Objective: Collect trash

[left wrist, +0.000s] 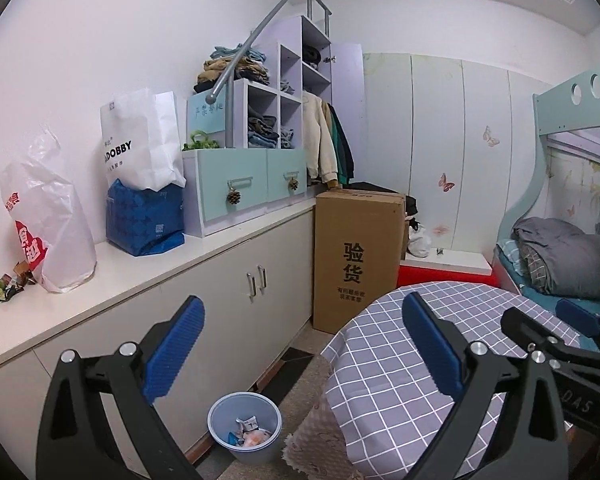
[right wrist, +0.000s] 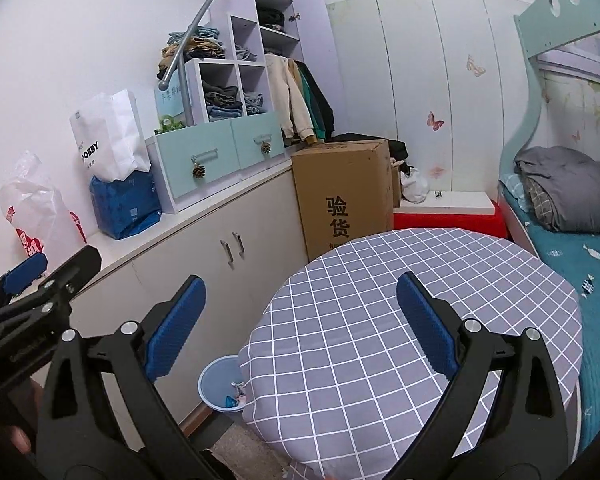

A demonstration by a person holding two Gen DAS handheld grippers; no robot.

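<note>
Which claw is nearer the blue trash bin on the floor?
Left. The left claw hangs open almost over the blue trash bin by the cabinet; the right claw, also open and empty, sits over the checked table, bin off to its left.

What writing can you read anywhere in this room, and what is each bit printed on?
"验货" in large black characters: cardboard box; the small lines under it are too blurred to read.
"DOBBY", first letters hidden: white paper bag; the small print is unreadable.
Red and white characters: plastic bag, creased, not readable.
Faint writing: pale blue sign, too faint to read.
"DAS": side of the right gripper.
</note>
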